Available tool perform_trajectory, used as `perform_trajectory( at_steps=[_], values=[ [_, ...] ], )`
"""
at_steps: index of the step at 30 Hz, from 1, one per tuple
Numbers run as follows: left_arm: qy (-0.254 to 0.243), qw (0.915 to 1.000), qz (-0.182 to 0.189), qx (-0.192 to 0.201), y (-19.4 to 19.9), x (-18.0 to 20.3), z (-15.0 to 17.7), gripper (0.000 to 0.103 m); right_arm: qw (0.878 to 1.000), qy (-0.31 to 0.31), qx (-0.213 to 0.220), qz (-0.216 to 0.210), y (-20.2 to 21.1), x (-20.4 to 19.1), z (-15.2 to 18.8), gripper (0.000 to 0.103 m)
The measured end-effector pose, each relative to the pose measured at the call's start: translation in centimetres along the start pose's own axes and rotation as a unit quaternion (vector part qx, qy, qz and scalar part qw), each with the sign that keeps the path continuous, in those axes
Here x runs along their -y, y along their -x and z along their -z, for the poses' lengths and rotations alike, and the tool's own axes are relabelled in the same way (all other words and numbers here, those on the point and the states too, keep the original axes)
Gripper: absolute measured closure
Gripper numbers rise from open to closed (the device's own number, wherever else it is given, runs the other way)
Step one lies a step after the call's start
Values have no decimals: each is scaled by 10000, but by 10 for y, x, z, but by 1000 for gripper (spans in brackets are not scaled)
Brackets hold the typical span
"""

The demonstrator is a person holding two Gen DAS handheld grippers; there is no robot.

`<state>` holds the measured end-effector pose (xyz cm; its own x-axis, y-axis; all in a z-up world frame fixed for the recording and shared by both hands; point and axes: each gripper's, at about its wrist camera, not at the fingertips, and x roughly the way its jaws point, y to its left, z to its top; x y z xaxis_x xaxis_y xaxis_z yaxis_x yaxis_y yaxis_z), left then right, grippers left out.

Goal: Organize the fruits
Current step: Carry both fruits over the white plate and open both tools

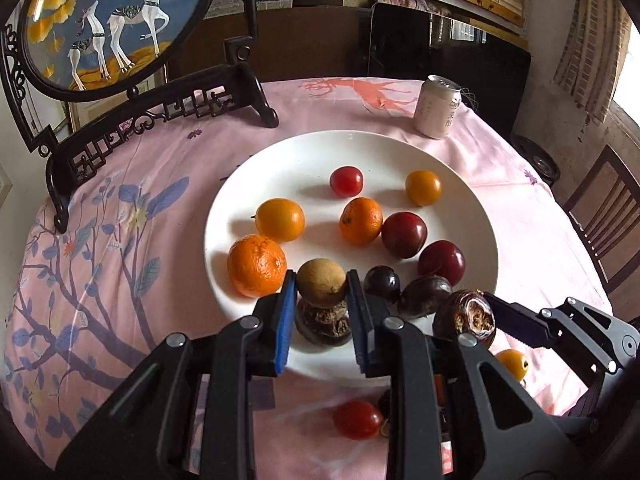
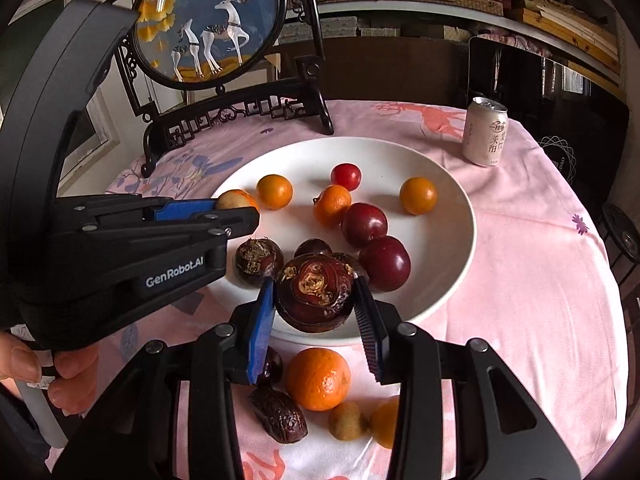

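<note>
We hold 2 tongs over the round white plate (image 1: 460, 200): left tongs (image 1: 322, 280) pinch a small tan round fruit (image 1: 321, 282), right tongs (image 2: 316, 292) clamp a dark brown water chestnut (image 2: 314, 298).

You've got a drink can (image 1: 438, 107) and a deer picture stand (image 1: 116, 20) sitting on that pink-clothed table (image 1: 520, 208), chair (image 1: 608, 216) beside it.

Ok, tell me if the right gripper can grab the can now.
Probably not yet: the right gripper is shut on a dark chestnut, so its jaws are full. The can stands clear beyond the plate.
</note>
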<state>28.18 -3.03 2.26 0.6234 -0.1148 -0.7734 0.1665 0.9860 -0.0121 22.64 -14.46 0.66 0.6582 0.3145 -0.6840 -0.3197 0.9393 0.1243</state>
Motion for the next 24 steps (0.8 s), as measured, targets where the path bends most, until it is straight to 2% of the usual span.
perform_trajectory(
  at_steps=[4,5,7,8,10,16,24],
  values=[
    [63,10000,1,-77,-12,0,-5,78,9999,45,-96,49,-12,0,0,63],
    [103,9999,-7,-111,-15,-1,-6,77,9999,62,-71,111,-14,0,0,60],
    [271,9995,-98,-132,-17,-5,-7,40,9991,122,118,394,-11,-1,1,54],
    [368,9991,-219,-73,-14,-8,-6,13,9986,121,193,470,-7,1,1,47],
    [449,9985,-282,142,-3,-12,-4,12,9986,59,278,439,1,6,3,45],
    [377,9984,-314,275,22,-17,11,12,9983,-160,353,430,30,23,17,42],
    [379,9990,-241,14,35,-20,59,11,9962,-689,309,427,61,39,55,42]
  ],
)
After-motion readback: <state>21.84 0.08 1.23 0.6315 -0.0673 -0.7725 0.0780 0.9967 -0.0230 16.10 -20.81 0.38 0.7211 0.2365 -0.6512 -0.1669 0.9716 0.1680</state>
